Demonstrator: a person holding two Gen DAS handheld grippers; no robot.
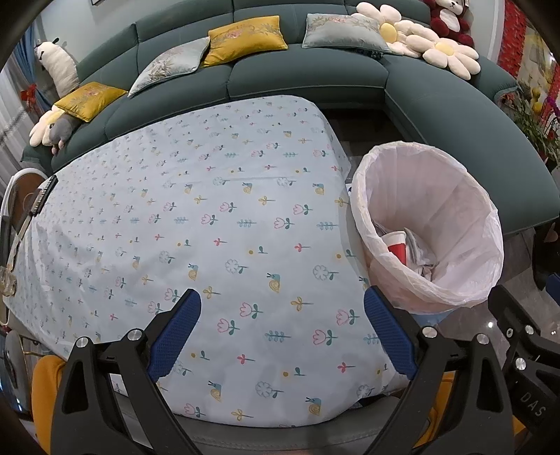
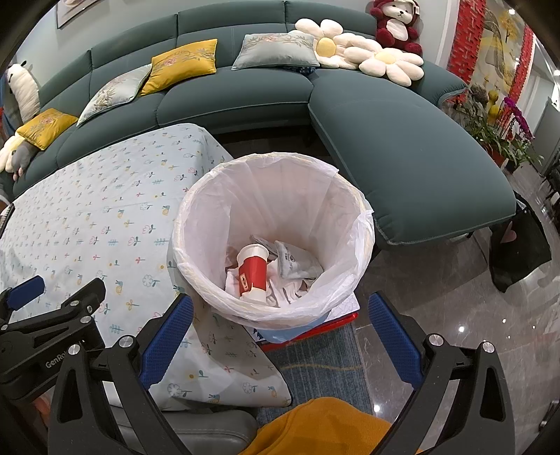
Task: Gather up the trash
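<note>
Nearest the lens, the left gripper (image 1: 281, 336) hangs over the table with its jaws spread wide and nothing between them; the blue pads (image 1: 175, 336) are ribbed and rubbery, bolted to matte black arms with bright metal screws. Over on the right wrist view, the right gripper (image 2: 280, 336) matches it, jaws apart and empty, poised just above the near rim of the trash bin (image 2: 273, 231).

Under the left gripper lies the tablecloth (image 1: 210, 217), a smooth pale-blue sheet printed with small tulips, snails and leaves, softly creased, its corner drooping over the table edge beside the bin. The table's right edge runs close along the bin's side.

The bin is round, lined with a thin crinkled white plastic bag (image 2: 353, 245) folded over the rim. Inside, at the bottom, sits the trash: a red and white paper cup (image 2: 253, 273) lying tilted on a heap of crumpled white paper (image 2: 297, 269). The bin stands on something flat with a red edge (image 2: 315, 330), over a blue-grey rug; to its right, glossy stone floor (image 2: 455, 315) reflects ceiling lights and lies open.

Beyond, a narrow dark gap separates table and bin from the curved teal sofa (image 2: 402, 157), plush and piped at the seams. On it rest satin cushions in mustard (image 2: 182, 63) and silver-grey, daisy-shaped pillows (image 2: 392, 64), and a red and white plush bear (image 2: 397, 24) at the far corner.
</note>
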